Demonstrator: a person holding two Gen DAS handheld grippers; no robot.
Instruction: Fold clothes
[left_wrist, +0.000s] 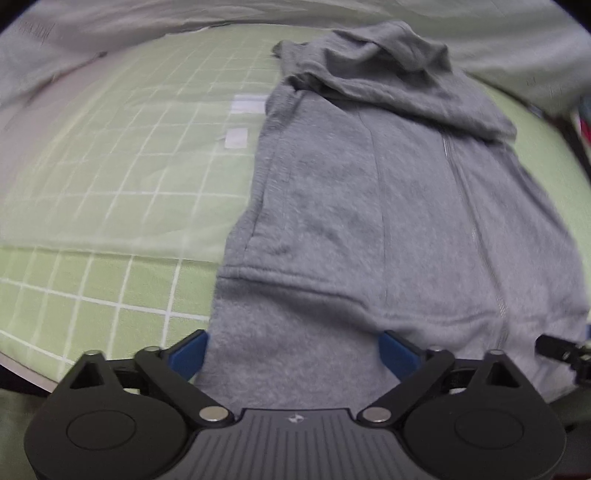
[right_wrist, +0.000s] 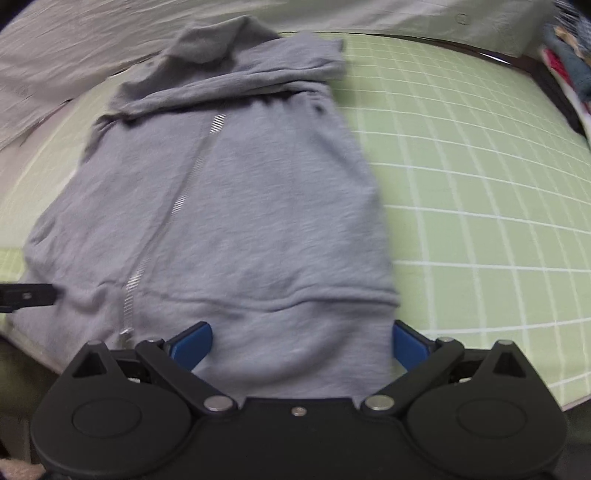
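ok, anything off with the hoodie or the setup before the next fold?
Nothing damaged. The grey hoodie lies zipped on the green grid mat, but its hood end is bunched and creased, not flat. Left gripper and right gripper are both open at the hem.

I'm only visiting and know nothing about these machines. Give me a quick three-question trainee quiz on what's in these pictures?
1. True or false: both the left tool and the right tool stand open at the hem of the grey zip hoodie.
2. What pattern does the green mat carry?
3. Where does the hoodie's hood lie? A) nearest the tools B) at the far end C) off the mat

Key: 1 true; 2 white grid lines; 3 B
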